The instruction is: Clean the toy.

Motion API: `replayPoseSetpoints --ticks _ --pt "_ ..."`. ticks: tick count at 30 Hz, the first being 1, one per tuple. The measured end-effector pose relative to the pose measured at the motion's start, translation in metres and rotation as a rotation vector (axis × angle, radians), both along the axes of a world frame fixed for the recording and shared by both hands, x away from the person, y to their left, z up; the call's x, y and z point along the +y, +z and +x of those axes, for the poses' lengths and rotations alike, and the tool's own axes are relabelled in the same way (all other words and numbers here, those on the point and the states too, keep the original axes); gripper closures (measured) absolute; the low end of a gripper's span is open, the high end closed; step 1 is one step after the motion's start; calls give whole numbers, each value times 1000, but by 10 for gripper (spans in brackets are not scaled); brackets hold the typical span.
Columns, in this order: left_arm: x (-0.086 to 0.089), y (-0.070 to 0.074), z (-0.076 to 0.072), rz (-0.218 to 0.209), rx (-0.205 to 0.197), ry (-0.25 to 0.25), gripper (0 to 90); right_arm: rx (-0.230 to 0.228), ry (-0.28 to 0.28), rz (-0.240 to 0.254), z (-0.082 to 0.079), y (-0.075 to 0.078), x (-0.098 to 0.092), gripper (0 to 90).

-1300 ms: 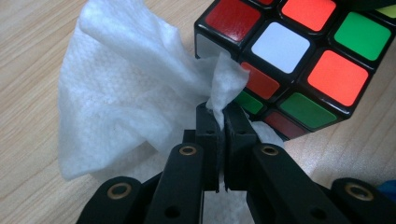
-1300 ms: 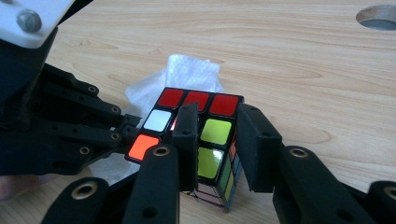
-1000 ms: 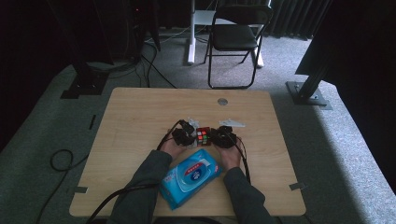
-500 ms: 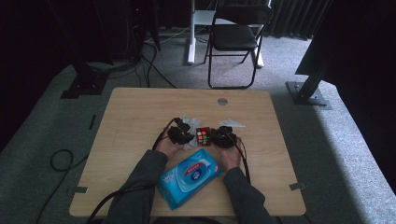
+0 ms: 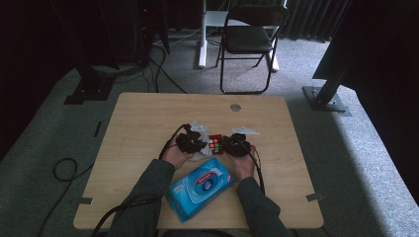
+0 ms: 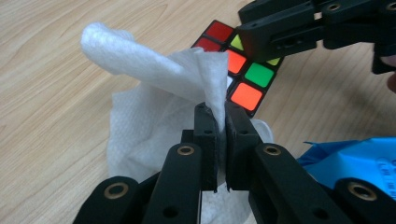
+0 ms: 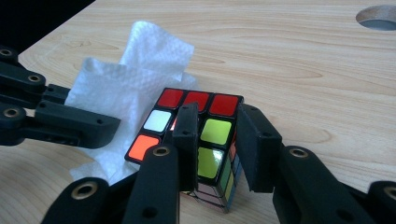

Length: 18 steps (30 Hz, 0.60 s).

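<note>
Left gripper point(image 6: 216, 122) pinching a white wipe point(image 6: 154, 88) between closed jaws, right gripper point(image 7: 215, 122) clamped on a colourful puzzle cube point(image 7: 205, 135), blue wipe pack point(image 5: 200, 187) nearby on wooden table point(image 5: 148, 113).

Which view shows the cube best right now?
The right gripper view: the cube sits close, top and side visible. The left gripper view shows its top partly behind the wipe; the high view shows it tiny.

A studio-like recording room is suggested by dark curtains point(image 5: 316, 19), grey carpet point(image 5: 346, 148), a folding chair point(image 5: 249, 39), floor cables point(image 5: 64, 170) and metal stand bases point(image 5: 326, 96).
</note>
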<state>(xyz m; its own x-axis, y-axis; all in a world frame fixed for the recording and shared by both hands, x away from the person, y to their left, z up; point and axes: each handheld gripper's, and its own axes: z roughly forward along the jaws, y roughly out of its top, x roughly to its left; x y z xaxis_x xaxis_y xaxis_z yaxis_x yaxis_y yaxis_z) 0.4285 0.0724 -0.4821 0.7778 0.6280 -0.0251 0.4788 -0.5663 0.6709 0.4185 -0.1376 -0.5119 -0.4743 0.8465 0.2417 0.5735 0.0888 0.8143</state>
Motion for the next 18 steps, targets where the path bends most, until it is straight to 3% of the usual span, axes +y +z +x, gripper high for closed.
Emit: replayPoseSetpoints --ticks 14,18 --pt "-5 -10 7 -11 34 5 858 0 0 -2 0 0 0 699" --pt "-6 -11 8 29 22 18 858 0 1 -2 0 0 0 698"
